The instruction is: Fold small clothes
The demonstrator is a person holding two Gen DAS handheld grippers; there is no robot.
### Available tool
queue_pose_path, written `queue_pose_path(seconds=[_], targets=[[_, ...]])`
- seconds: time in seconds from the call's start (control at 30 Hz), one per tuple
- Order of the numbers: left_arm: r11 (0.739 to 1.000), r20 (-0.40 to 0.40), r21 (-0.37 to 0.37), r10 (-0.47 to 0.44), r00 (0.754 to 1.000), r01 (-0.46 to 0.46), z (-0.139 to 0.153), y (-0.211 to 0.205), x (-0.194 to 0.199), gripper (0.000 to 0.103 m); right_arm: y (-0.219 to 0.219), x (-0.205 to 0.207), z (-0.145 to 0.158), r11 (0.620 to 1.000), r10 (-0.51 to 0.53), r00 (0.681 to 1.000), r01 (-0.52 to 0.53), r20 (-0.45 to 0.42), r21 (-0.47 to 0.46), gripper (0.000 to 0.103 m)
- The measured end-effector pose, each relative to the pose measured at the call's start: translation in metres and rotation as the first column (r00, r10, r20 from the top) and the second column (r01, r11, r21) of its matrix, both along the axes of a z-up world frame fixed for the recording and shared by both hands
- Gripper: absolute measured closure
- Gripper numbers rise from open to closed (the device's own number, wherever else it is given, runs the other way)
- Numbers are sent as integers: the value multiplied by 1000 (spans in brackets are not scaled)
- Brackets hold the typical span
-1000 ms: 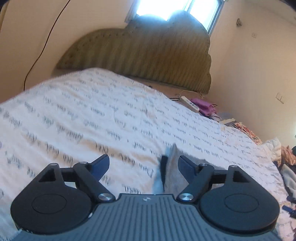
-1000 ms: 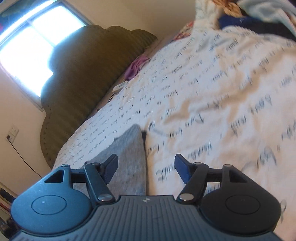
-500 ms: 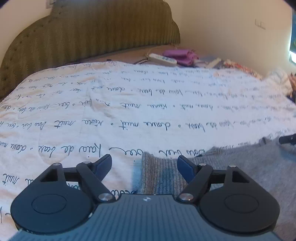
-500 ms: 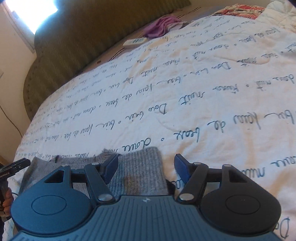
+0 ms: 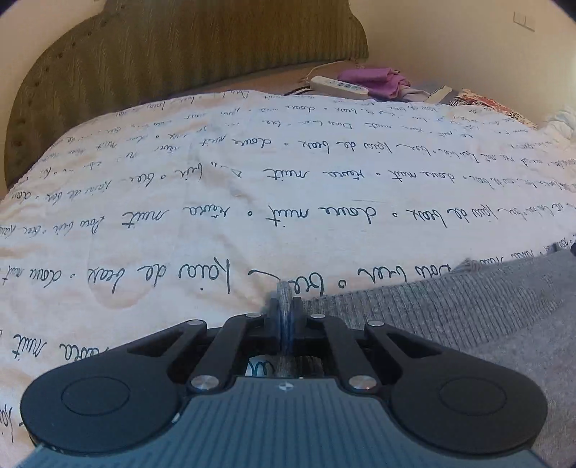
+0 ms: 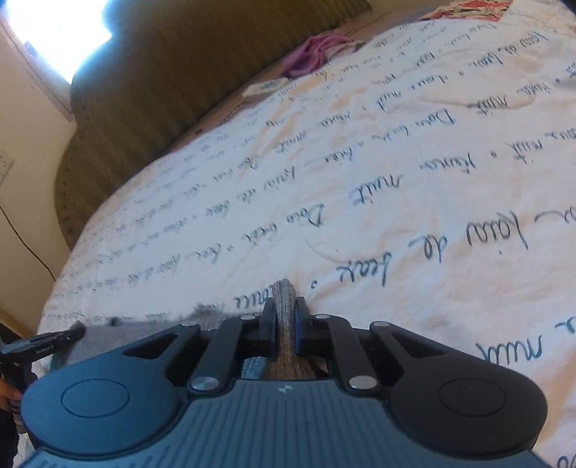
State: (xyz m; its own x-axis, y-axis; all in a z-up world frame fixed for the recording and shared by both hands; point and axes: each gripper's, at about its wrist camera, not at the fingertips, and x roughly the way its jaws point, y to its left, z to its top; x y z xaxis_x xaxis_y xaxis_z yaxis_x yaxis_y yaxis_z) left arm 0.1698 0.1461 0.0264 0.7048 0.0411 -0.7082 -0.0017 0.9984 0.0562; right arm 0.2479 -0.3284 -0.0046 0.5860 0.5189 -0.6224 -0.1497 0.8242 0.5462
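Note:
A grey ribbed knit garment (image 5: 468, 316) lies on a white bedspread with dark handwriting print (image 5: 252, 187). My left gripper (image 5: 286, 309) is shut on the garment's left corner, a fold of grey knit pinched between its jaws. The cloth spreads away to the right. My right gripper (image 6: 284, 309) is shut on the garment's other corner (image 6: 284, 291), which stands up between its jaws. In the right wrist view the grey cloth (image 6: 108, 333) runs left towards the other gripper's black tip (image 6: 43, 342).
A green padded headboard (image 5: 180, 57) backs the bed. A white power strip (image 5: 338, 85) and purple cloth (image 5: 374, 79) lie at the far edge, with patterned fabric (image 5: 486, 104) to the right. A bright window (image 6: 54, 32) is on the left wall.
Both grippers were open above the garment's corners half a second ago; both have now closed on the grey knit. A second ago they were tilted up towards the wall and window.

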Motion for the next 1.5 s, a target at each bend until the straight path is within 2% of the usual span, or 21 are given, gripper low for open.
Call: queue_pose_path(seconds=[0.03, 0.07, 0.13, 0.2, 0.27, 0.4, 0.53, 0.6, 0.67, 0.73, 0.8, 0.87, 0.93, 1.0, 1.07, 1.17, 1.23, 1.3, 1.33, 1.4, 1.5], targets=[[1000, 4, 8, 11, 1000, -11, 3, -2, -2, 84, -1, -2, -3, 1000, -19, 1000, 18, 12, 20, 93], [1000, 17, 14, 16, 1000, -16, 7, -3, -5, 81, -2, -4, -1, 998, -42, 999, 41, 12, 36, 92], [998, 61, 40, 43, 997, -46, 20, -4, -14, 70, -4, -10, 6, 997, -66, 998, 65, 17, 51, 80], [998, 132, 32, 48, 990, -53, 39, -7, -30, 72, -10, -20, 22, 994, -107, 992, 106, 70, 30, 66], [1000, 192, -15, 3, 981, 0, 55, -17, -46, 71, -10, -32, 41, 993, -119, 982, 118, 148, 16, 65], [995, 184, -23, -89, 979, 95, 44, -66, -47, 42, 33, -51, 66, 999, 30, 968, -19, 249, -46, 65], [996, 34, 23, -82, 996, 82, -3, -93, -29, 42, 99, -53, 46, 956, 170, 956, -101, 240, -274, 66], [996, 88, 43, -84, 993, 81, -19, -86, -33, 39, 109, -41, 17, 925, 161, 972, -88, 172, -368, 66], [997, 92, 9, -77, 993, 76, -21, -76, -33, 37, 90, -43, 0, 955, 140, 961, -67, 238, -290, 66], [997, 92, 13, -74, 993, 73, -22, -74, -31, 35, 76, -36, -2, 980, 93, 971, -51, 219, -191, 66], [998, 88, 30, -54, 995, 52, -20, -75, -30, 31, 75, -32, -2, 984, 83, 973, -46, 214, -175, 66], [996, 111, 84, -6, 994, -3, -10, -79, -41, 30, 74, -37, 5, 981, 46, 975, -3, 216, -194, 66], [994, 154, 94, 35, 987, -50, 4, -83, -63, 35, 69, -61, 22, 971, -20, 972, 76, 235, -229, 62], [1000, 166, -6, 11, 986, -10, 18, -89, -89, 33, 64, -97, 38, 983, 0, 960, 52, 278, -178, 62], [998, 161, -41, -45, 986, 52, 19, -103, -106, 29, 71, -123, 45, 986, 69, 948, -16, 311, -168, 58], [995, 88, 46, -96, 991, 93, -2, -119, -112, 30, 97, -138, 35, 943, 164, 945, -66, 283, -327, 57], [997, 105, 8, -75, 992, 75, -17, -99, -114, 20, 95, -136, 16, 914, 158, 957, -49, 241, -403, 51], [996, 108, -68, -57, 992, 65, -20, -78, -112, 20, 69, -133, 5, 951, 119, 956, -33, 268, -307, 49], [997, 107, -47, -59, 993, 64, -19, -80, -111, 19, 58, -129, 2, 965, 82, 962, -11, 261, -260, 49], [998, 112, 1, -63, 992, 64, -18, -87, -112, 19, 54, -124, 2, 963, 49, 968, 20, 246, -270, 49], [1000, 118, -3, -31, 993, 31, 1, -93, -128, 24, 51, -128, 16, 963, -1, 976, 60, 217, -262, 49]])
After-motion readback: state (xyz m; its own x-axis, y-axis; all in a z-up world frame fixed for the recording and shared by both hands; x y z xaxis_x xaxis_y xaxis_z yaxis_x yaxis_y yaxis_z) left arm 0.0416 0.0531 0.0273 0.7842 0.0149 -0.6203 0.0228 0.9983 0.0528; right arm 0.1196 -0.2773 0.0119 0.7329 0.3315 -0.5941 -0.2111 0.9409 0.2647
